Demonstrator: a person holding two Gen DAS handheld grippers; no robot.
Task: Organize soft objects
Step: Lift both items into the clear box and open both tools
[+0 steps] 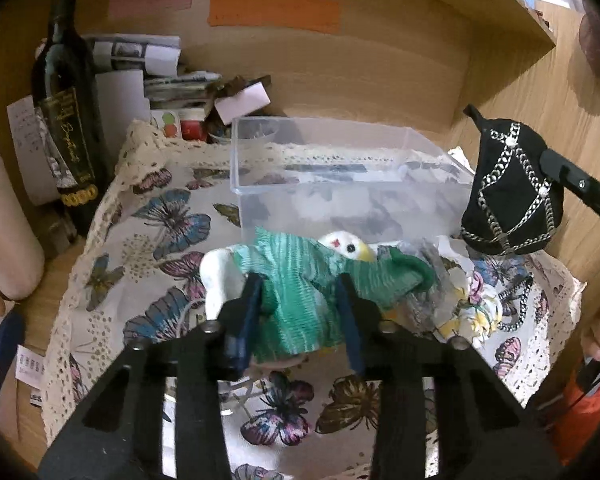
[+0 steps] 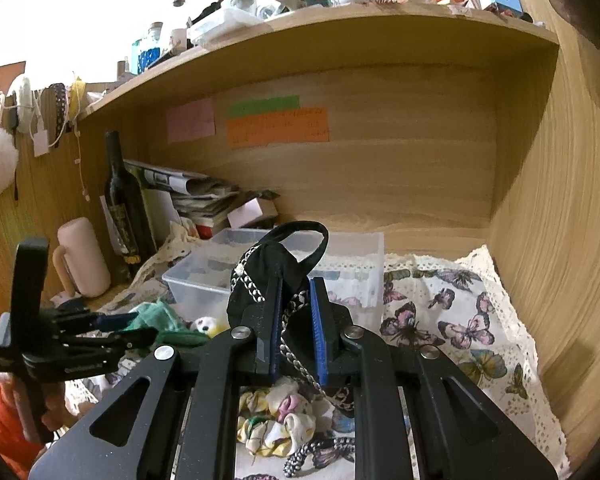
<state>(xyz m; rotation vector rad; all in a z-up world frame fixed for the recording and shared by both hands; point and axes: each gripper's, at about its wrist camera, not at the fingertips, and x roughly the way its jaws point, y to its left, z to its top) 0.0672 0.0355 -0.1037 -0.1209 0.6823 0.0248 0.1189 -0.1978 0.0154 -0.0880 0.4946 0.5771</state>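
Black pouch (image 2: pixel 276 276) in right gripper (image 2: pixel 296 320) above clear bin's rim (image 2: pixel 352 240).

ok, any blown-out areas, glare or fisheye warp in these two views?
Right wrist: sky above the shelf is blown out white, and the shelf edge bows strongly. Left wrist: evenly dim, no clipping; the clear box shows faint sheen only, and the dark bottle leans with the warp. Both have black vignetted corners.

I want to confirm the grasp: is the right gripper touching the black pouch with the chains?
Touching. In the right wrist view, the right gripper has both blue pads pressed on the black pouch, which hangs lifted above the cloth.
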